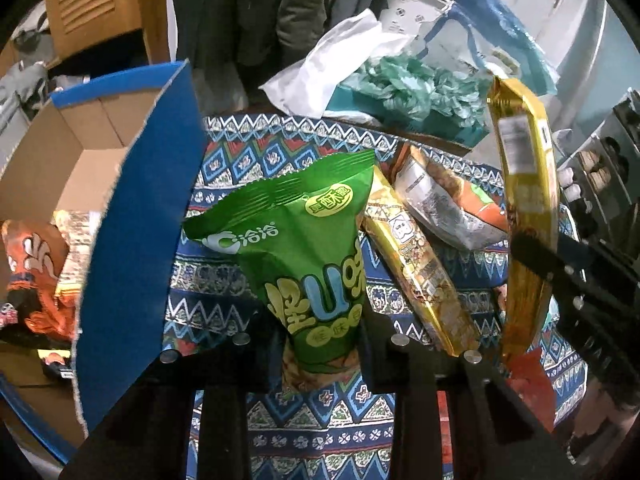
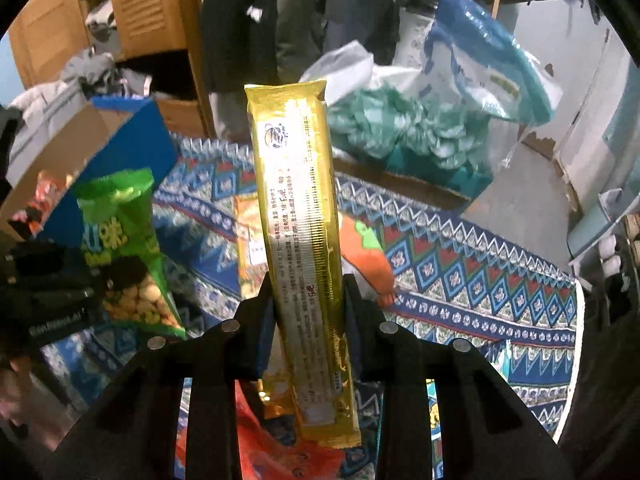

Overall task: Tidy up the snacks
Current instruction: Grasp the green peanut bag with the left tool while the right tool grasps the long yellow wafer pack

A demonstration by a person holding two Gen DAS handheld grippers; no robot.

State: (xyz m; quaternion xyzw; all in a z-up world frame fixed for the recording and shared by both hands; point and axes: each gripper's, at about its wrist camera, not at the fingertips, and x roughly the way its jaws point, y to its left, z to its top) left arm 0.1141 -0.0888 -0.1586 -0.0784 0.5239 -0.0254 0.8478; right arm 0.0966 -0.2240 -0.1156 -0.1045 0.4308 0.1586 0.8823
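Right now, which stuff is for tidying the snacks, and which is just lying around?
For the job: green snack bag, long gold packet, gold packet on the cloth, cardboard box.
Just lying about: white plastic bag, crumpled teal plastic, blue pouch.

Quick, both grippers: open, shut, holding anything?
Left gripper: shut on the green snack bag, lifted off the cloth.
Right gripper: shut on the long gold snack pack.

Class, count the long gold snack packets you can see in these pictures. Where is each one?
2. One long gold packet is clamped upright in the right gripper. A second gold packet lies on the patterned cloth, beside the green bag. Others may be hidden.
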